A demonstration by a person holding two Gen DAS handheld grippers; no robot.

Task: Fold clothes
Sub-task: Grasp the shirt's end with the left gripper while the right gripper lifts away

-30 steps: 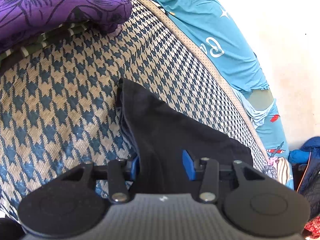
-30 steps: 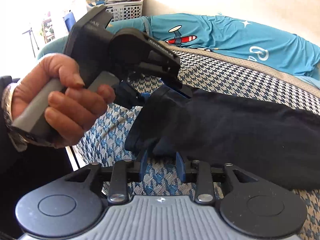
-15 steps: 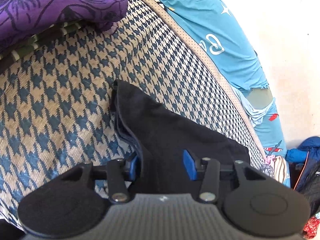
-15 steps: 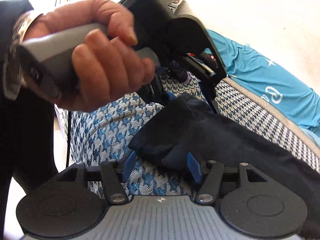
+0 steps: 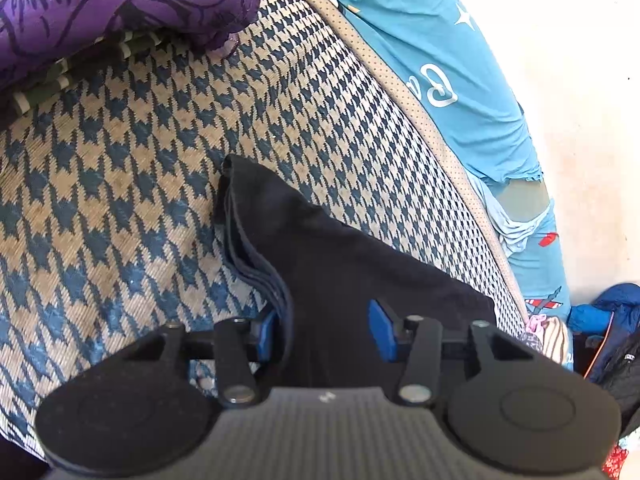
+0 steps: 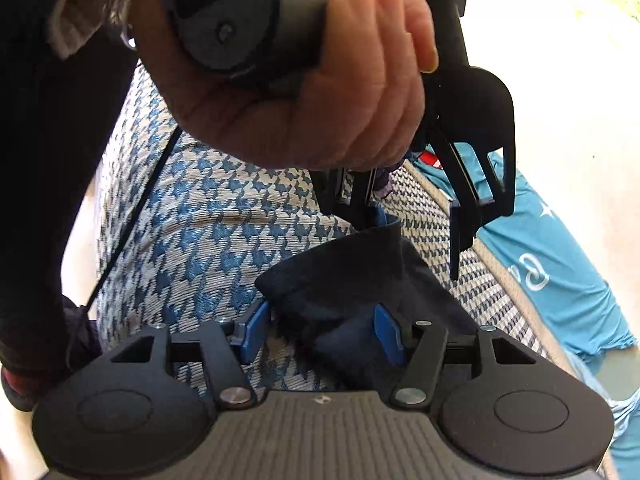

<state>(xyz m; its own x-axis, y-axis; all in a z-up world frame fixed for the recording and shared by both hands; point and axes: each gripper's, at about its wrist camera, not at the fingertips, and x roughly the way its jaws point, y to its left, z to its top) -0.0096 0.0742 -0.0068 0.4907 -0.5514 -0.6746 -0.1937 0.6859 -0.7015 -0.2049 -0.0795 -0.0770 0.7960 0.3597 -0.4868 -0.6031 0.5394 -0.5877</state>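
Working on blue-and-beige houndstooth woven bed cover (image 5: 140,200).

Left wrist view, left to right:
- Seeing purple floral fabric (image 5: 100,12) bunched top left, over green-and-white striped cloth (image 5: 60,80).
- Then dark navy folded garment (image 5: 360,260) mid-cover, layered edge facing left, running back between fingers of left gripper (image 5: 323,329).
- Reads as partly open: left pad at layered edge, right pad over fabric, no clamp visible.
- Then teal printed sheet (image 5: 440,60) along cover's right edge, against pale wall (image 5: 580,80).

Right wrist view:
- Seeing dark sleeve (image 6: 40,160) at left, left hand (image 6: 300,92) wrapped round grey handle up top.
- Below, garment end between fingers of right gripper (image 6: 320,332).
- Just been opening, now wide: right pad touching cloth, left pad clear of it.
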